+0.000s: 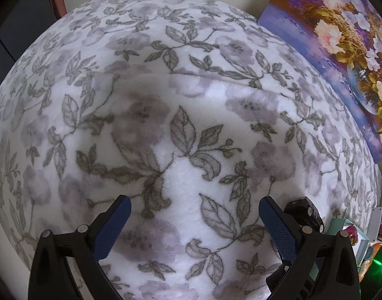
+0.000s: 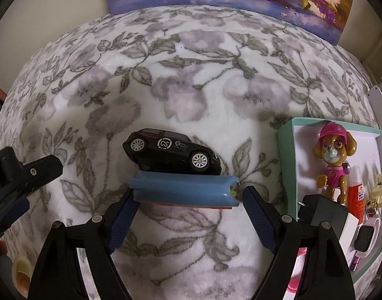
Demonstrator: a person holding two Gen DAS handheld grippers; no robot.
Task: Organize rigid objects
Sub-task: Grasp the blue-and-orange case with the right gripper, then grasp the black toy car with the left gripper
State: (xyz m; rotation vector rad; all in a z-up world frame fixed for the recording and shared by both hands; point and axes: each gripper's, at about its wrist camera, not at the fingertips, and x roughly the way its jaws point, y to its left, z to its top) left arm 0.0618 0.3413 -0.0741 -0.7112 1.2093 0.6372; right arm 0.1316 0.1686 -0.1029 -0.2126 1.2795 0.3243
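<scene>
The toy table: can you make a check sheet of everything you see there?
Surface: fuzzy white blanket with grey flowers and leaves, covering the whole work area.
Job's things: black toy car on the blanket; blue case lying just in front of it; teal box on the right.
Clutter: inside the box, a pup figure, a red glue bottle, a black adapter and a smartwatch.
Grippers: left gripper open over bare blanket; right gripper open, fingers either side of the blue case.
Cables: nothing seen.
Surroundings: flower painting leaning on the wall.
</scene>
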